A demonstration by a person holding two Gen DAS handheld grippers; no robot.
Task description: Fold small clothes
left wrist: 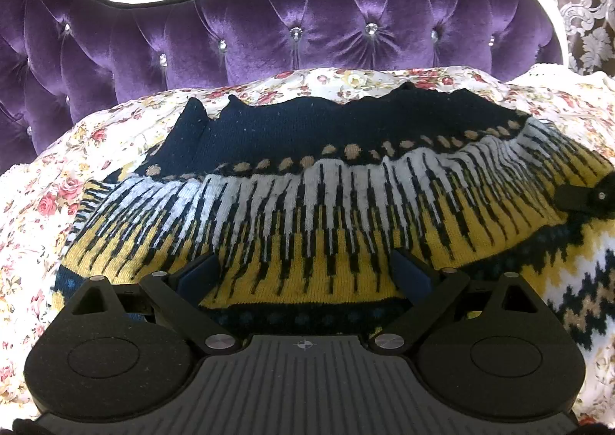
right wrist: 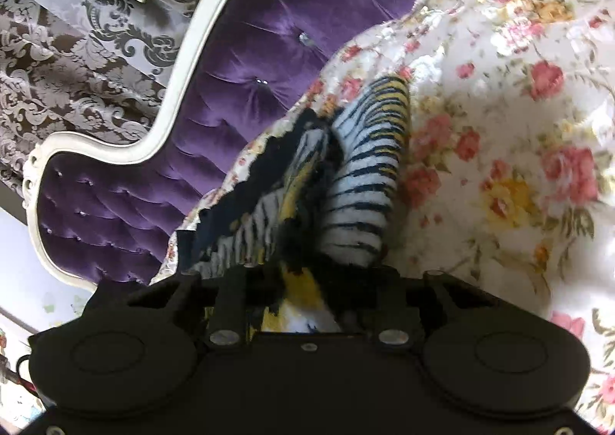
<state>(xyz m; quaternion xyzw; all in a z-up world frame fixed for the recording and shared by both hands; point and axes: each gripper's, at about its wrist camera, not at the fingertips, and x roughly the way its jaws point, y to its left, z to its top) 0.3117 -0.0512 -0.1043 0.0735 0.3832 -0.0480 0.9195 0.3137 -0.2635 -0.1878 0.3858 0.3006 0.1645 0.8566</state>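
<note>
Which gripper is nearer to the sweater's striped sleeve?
Right. The right gripper is closed on sweater fabric at the base of the striped sleeve. The left gripper stands open over the sweater's yellow body, away from that sleeve.

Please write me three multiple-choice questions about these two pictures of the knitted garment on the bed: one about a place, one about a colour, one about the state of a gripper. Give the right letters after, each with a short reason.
1. Where does the knitted garment lie?
A. on a wooden floor
B. on the floral bedspread, in front of the headboard
C. inside a basket

2. What colour is the tufted headboard?
A. green
B. red
C. purple

3. How does the right gripper stand?
A. fingers closed on a fold of the garment
B. fingers wide open above bare bedspread
C. fingers closed on a pillow

Answers:
1 B, the floral cloth shows around the garment and the headboard rises behind it.
2 C, its velvet is purple in both views.
3 A, yellow and striped knit is bunched between the fingers in the right wrist view.
</note>
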